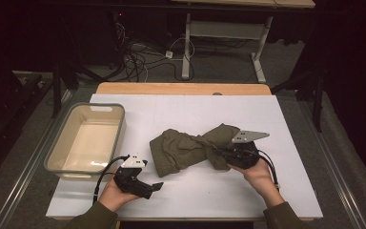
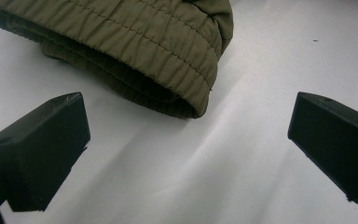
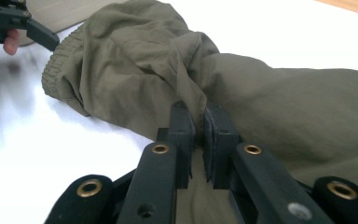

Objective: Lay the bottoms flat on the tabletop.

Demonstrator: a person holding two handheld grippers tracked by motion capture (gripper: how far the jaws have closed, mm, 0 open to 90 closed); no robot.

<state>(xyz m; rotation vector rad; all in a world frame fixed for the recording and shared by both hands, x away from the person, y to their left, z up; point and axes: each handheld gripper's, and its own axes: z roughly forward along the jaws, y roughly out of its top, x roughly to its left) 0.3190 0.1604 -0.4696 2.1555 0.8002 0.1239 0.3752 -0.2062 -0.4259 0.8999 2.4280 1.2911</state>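
An olive-green garment (image 1: 190,147) lies bunched on the white table top (image 1: 181,107), with an elastic, ribbed hem at its left end (image 2: 168,60). My right gripper (image 1: 221,153) is at the garment's right half, shut on a pinched fold of the cloth (image 3: 200,109) that rises between its two black jaws (image 3: 199,140). My left gripper (image 1: 156,187) rests low near the table's front edge, a short way in front of the hem. Its jaws stand wide apart with bare table between them (image 2: 186,154), touching nothing.
A pale plastic tub (image 1: 86,139) with nothing in it stands at the table's left edge. A wooden strip (image 1: 183,88) runs along the far edge. Beyond the table are cables (image 1: 138,57) on the floor and the legs of a desk (image 1: 187,47).
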